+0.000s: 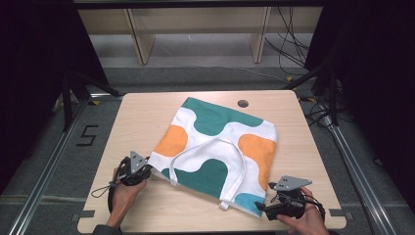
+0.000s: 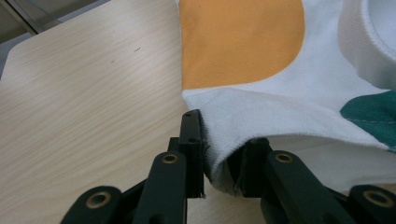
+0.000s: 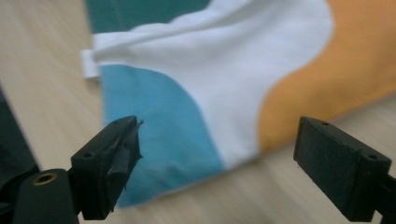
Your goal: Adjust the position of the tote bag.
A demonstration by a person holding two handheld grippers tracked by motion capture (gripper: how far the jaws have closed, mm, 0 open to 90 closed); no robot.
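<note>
Tote bag (image 1: pixel 220 152) lies flat mid-worktop (image 1: pixel 142 117) — soft, light cloth, so pinch corners. Left gripper (image 2: pixel 219 154) fingers clamp the 8 o'clock corner; right gripper (image 3: pixel 217 163) fingers gape wide at the 5 o'clock corner — not touching.

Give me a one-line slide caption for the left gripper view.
Left gripper pinching the white corner of a patterned tote bag lying on the wooden table.
</note>
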